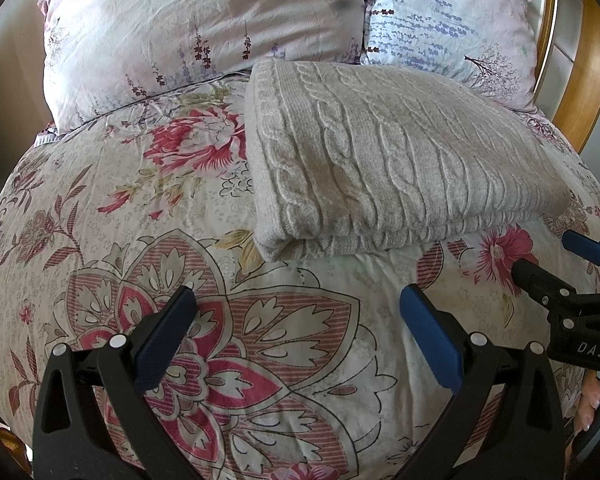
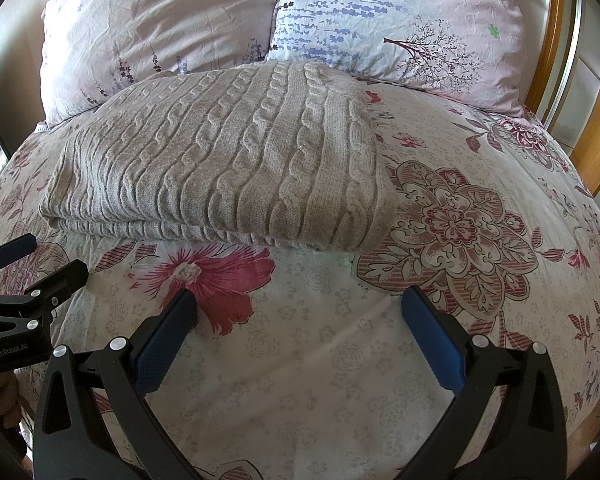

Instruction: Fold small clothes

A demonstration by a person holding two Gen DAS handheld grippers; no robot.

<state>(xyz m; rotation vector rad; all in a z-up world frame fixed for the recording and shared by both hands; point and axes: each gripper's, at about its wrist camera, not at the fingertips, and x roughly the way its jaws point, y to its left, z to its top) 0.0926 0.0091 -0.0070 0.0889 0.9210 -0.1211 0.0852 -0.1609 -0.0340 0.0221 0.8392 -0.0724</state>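
Nearest us, the left tool [image 1: 296,296] is hovering over the floral duvet [image 1: 100,240] with its blue-padded fingers [image 1: 428,332] standing wide apart and gripping nothing. We are holding the right tool [image 2: 298,300] just beside it, likewise spread wide and empty above the duvet. Just beyond both tools, the folded grey cable-knit sweater [image 2: 228,168] is lying flat on the bed in a neat rectangle, its near edge showing stacked layers. Behind it, two pillows are leaning against the wooden headboard [image 2: 556,60]: a pink pillow [image 1: 180,32] and a lavender-print pillow [image 2: 400,20].
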